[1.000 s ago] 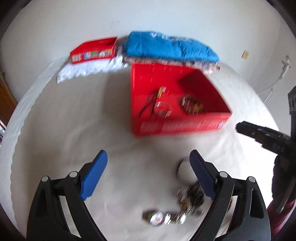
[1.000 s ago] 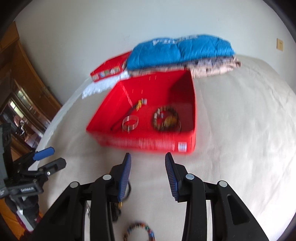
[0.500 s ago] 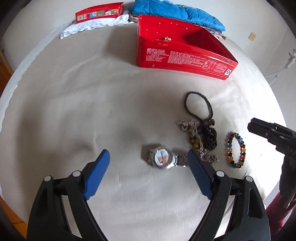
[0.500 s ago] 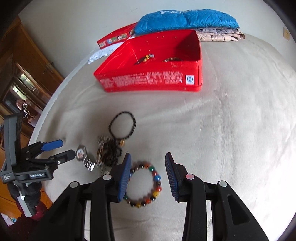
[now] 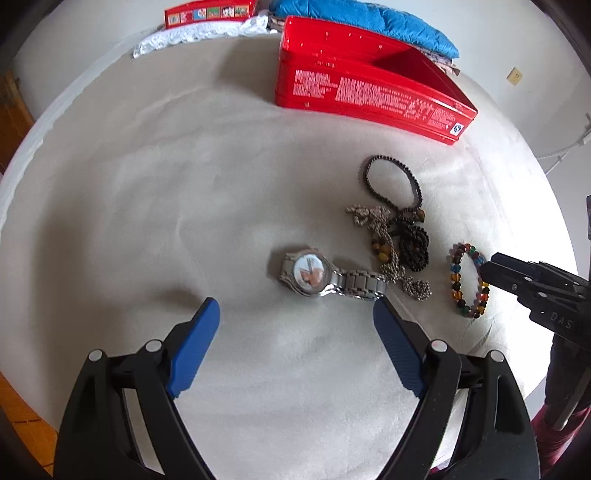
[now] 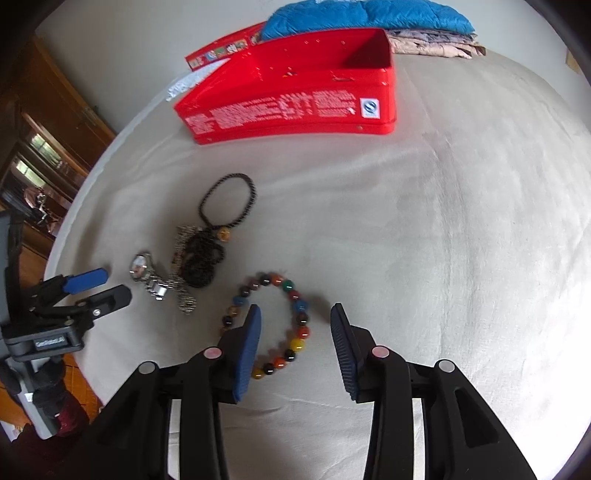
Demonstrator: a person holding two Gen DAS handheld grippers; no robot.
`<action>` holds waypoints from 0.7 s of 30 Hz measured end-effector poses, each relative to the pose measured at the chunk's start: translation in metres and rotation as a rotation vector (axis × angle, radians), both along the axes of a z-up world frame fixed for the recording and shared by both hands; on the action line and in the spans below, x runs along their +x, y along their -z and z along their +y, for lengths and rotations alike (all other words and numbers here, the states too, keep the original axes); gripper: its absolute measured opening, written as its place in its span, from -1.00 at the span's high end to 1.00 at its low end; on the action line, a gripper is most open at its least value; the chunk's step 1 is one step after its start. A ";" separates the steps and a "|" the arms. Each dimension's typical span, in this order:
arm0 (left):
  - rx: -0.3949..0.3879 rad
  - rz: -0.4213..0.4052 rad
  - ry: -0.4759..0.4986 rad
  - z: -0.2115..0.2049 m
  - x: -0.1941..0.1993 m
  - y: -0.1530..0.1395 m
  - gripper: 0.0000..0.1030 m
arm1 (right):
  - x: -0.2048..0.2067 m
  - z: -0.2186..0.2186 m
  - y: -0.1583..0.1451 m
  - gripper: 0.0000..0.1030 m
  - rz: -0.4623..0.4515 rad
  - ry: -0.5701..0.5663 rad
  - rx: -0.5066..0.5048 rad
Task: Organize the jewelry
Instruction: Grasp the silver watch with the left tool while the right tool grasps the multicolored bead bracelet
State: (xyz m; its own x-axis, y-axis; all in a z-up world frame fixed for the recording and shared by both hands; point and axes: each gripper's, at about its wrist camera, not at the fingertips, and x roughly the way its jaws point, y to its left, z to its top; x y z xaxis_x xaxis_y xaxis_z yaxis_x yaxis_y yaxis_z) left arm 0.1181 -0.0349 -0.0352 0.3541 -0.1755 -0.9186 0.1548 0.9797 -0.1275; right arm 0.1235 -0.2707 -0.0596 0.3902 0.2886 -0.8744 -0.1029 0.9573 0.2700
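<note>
On the beige bedspread lie a silver watch (image 5: 314, 275), a tangle of chains and dark beads (image 5: 391, 240) and a multicoloured bead bracelet (image 5: 467, 280). My left gripper (image 5: 295, 317) hangs open just short of the watch, with nothing between its blue pads. My right gripper (image 6: 295, 321) is open over the bead bracelet (image 6: 301, 332): its left finger sits inside the loop and the loop's right arc lies between the jaws, untouched. The red tin box (image 6: 295, 107) stands beyond; its near wall hides most of its contents. The left gripper (image 6: 107, 286) shows beside the watch (image 6: 142, 267).
A folded blue quilt (image 6: 369, 18), the red box lid (image 6: 221, 51) and a white lace cloth (image 5: 199, 35) lie behind the box. The bed's edge runs along the left, with a wooden cabinet (image 6: 55, 122) past it. A person's dark red sleeve (image 5: 561, 443) shows at the right.
Both grippers came down and tilted toward the bedspread. The jewelry now lies close under them, and the right gripper has come over the bead bracelet. The jaws kept about the same width.
</note>
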 end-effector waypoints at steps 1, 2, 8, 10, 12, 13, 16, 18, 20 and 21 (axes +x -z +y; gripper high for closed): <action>-0.002 0.007 -0.003 -0.001 0.001 0.002 -0.63 | 0.001 0.000 0.002 0.24 0.004 -0.002 -0.001; -0.004 0.013 -0.008 -0.002 0.001 0.003 -0.63 | 0.002 0.000 0.004 0.24 0.003 -0.004 -0.003; -0.020 0.055 -0.052 -0.006 0.013 0.012 -0.64 | 0.002 0.010 0.006 0.77 -0.032 -0.033 -0.071; -0.029 0.065 -0.068 -0.007 0.017 0.013 -0.64 | 0.002 0.012 0.007 0.85 -0.036 -0.044 -0.070; -0.044 0.076 -0.084 -0.006 0.019 0.013 -0.62 | 0.002 0.011 0.007 0.85 -0.036 -0.044 -0.058; -0.052 0.081 -0.099 -0.005 0.020 0.013 -0.58 | 0.002 0.010 0.008 0.85 -0.034 -0.043 -0.051; -0.080 0.077 -0.105 -0.004 0.023 0.009 0.06 | 0.002 0.008 0.008 0.85 -0.032 -0.042 -0.039; -0.076 0.086 -0.113 -0.004 0.026 0.010 0.34 | 0.003 0.008 0.007 0.85 -0.030 -0.041 -0.034; -0.072 0.081 -0.104 -0.005 0.030 0.010 0.37 | 0.003 0.007 0.006 0.85 -0.027 -0.040 -0.028; -0.070 0.078 -0.099 -0.006 0.031 0.010 0.37 | 0.003 0.007 0.006 0.85 -0.026 -0.040 -0.024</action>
State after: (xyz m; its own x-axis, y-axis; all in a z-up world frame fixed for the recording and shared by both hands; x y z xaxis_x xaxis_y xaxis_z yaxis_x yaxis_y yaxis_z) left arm 0.1495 -0.0413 -0.0451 0.3004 -0.2081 -0.9308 0.0449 0.9779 -0.2041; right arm 0.1266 -0.2638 -0.0660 0.4015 0.2835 -0.8709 -0.1484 0.9584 0.2436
